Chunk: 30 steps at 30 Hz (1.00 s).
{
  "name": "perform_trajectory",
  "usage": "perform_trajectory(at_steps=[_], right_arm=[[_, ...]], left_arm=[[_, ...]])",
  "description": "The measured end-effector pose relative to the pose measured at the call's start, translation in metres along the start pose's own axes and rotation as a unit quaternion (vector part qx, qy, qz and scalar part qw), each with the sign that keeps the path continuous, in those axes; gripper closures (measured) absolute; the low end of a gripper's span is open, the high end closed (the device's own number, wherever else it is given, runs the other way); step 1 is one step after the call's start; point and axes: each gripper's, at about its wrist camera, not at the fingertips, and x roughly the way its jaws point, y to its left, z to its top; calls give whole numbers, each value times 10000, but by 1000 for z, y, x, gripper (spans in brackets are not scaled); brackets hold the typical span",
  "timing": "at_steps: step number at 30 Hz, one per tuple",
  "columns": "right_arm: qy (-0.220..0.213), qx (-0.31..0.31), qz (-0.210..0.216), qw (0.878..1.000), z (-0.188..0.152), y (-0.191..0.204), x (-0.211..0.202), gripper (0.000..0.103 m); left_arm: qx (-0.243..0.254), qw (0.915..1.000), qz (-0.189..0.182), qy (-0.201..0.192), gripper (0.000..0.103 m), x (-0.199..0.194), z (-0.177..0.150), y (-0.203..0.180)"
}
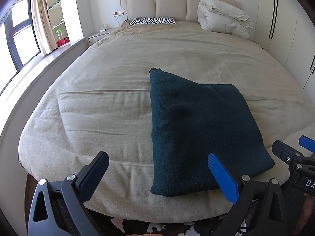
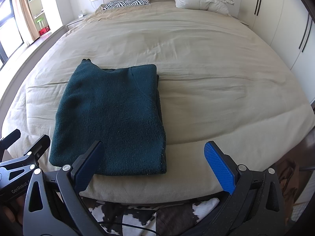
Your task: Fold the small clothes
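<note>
From the left wrist view, the dark teal sweater (image 1: 198, 129) lies folded flat on the beige bed cover (image 1: 102, 102), near the foot edge and right of centre. Its long axis runs from the foot of the bed toward the headboard (image 1: 171, 4), with a narrow cuff-like tip pointing that way at its far left corner. The left gripper (image 1: 159, 175) hangs spread wide with nothing between its fingers, its blue pad over the sweater's near corner. From the right wrist view, the sweater (image 2: 112, 118) sits left of centre, layered edges showing along its right side, the tip again aimed toward the zebra pillow (image 2: 126, 3). The right gripper (image 2: 155, 165) is likewise spread wide and empty at the bed's near edge; whether its dark finger touches the fabric is unclear.
</note>
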Motion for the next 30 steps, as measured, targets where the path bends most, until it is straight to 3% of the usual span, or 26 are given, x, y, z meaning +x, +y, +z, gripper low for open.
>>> perform_trajectory(at_steps=[30], right_arm=[[11, 7, -5, 10000, -2, 1, 1, 0]], left_arm=[[29, 10000, -26, 30, 0, 5, -1, 1]])
